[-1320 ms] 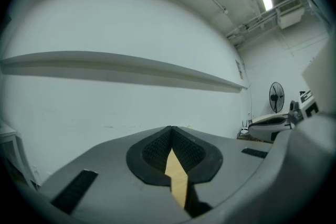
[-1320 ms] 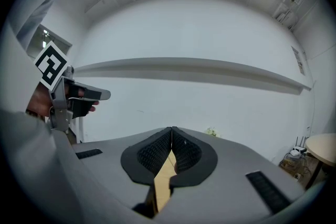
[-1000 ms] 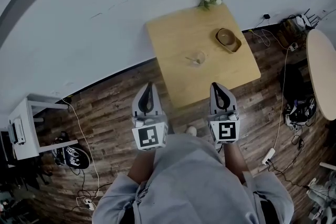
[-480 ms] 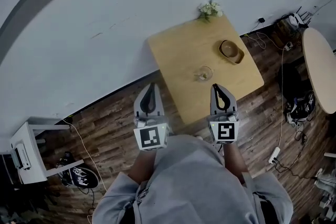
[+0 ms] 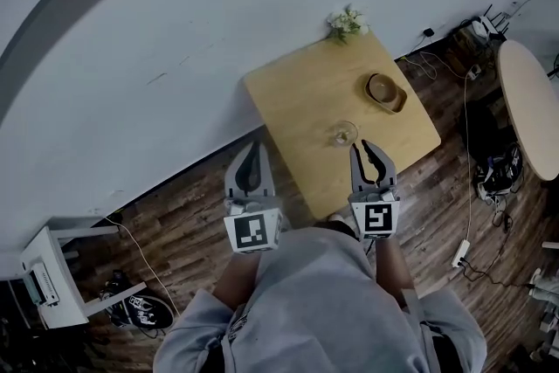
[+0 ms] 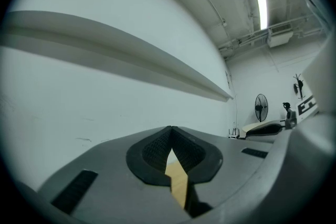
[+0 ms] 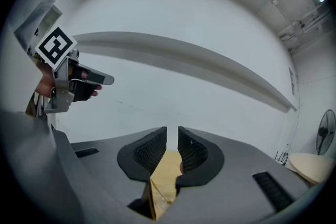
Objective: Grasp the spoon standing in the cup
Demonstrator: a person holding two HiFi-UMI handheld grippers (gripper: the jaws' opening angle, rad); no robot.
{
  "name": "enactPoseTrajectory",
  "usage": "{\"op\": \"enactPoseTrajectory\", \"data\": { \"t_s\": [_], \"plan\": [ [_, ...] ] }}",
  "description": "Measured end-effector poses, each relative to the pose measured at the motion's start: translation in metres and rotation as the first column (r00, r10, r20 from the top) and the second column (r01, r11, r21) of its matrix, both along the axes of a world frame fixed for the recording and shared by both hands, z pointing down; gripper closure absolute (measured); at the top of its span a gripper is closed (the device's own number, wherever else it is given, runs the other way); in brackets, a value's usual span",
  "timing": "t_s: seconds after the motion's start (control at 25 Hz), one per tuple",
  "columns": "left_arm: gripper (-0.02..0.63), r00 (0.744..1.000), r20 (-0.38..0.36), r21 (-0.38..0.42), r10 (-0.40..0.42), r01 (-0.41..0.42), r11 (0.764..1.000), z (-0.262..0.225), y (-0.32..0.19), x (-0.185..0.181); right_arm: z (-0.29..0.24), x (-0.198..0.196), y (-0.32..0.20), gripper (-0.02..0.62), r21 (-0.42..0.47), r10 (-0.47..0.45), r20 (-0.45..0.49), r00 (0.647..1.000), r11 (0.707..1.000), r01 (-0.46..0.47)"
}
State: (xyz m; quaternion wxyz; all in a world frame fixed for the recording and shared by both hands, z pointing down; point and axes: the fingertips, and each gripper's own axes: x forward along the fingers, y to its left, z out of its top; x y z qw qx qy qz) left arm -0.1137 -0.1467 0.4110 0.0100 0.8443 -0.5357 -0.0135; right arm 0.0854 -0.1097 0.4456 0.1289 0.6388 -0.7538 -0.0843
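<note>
The right gripper (image 5: 363,149) has just parted its jaws slightly, with nothing between them. Over the last second the cup (image 5: 343,134) has drawn in to centre frame, just above its tips. The approach looks nearly complete, and the grasp has not begun. The left gripper (image 5: 251,146) is clenched and empty.

Count:
- two grippers
- one cup
- one spoon (image 5: 338,138) (barely discernible inside the cup)
- one bowl (image 5: 385,92)
- one flower sprig (image 5: 345,22)
- one square table (image 5: 293,92)

A plain white wall (image 5: 131,57) fills the upper left of the head view and meets a dark wood-plank floor (image 5: 183,223). A square light-wood desk (image 5: 297,92) stands against the wall at centre. A round pale table (image 5: 528,100) is at the right edge and a white stand (image 5: 48,266) at lower left. In the left gripper view, a ceiling strip light (image 6: 260,2) glows at upper right.
</note>
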Motion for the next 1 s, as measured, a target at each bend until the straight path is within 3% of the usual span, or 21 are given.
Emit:
{"op": "enactPoseTrajectory", "data": {
  "t_s": [0.24, 0.56, 1.0],
  "plan": [
    [0.604, 0.998, -0.037, 0.003, -0.044, 0.044, 0.999, 0.0, -0.007, 0.014, 0.025, 0.004, -0.014, 0.525, -0.055, -0.085, -0.1, 0.991, 0.995, 0.08],
    [0.604, 0.995, -0.002, 0.004, -0.095, 0.095, 0.995, -0.007, -0.004, 0.032, 0.069, 0.012, -0.022, 0.499, -0.167, -0.189, -0.111, 0.976, 0.971, 0.169],
    [0.604, 0.971, 0.024, -0.036, -0.237, 0.238, 0.971, 0.007, 0.009, 0.008, 0.114, -0.012, -0.034, 0.487, -0.257, -0.359, -0.227, 0.905, 0.919, 0.3]
  ]
}}
